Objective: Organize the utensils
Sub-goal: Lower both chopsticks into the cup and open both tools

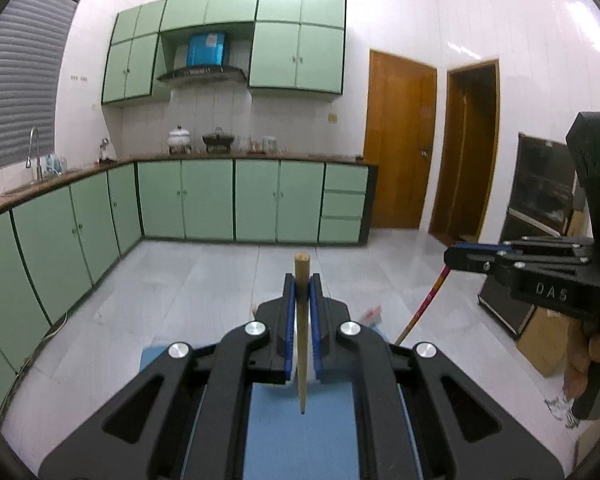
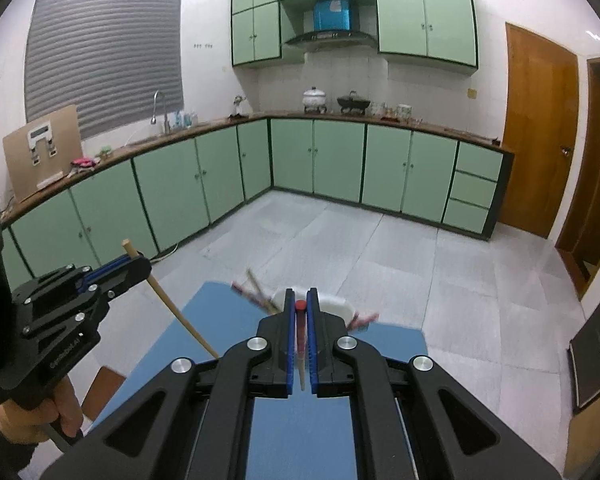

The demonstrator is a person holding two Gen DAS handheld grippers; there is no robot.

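While raised, chopstick (image 1: 302, 320) inside left tool (image 1: 302, 280) (clamped)

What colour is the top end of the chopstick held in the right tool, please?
Red top end, clearest in the right wrist view.

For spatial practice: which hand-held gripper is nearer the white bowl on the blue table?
Right. Right hand-held gripper: white bowl just beyond its fingertips. Left hand-held gripper: off to the bowl's left.

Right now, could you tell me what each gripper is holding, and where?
Left gripper: wooden chopstick, near its thick end. Right gripper: red-topped chopstick, near its top.
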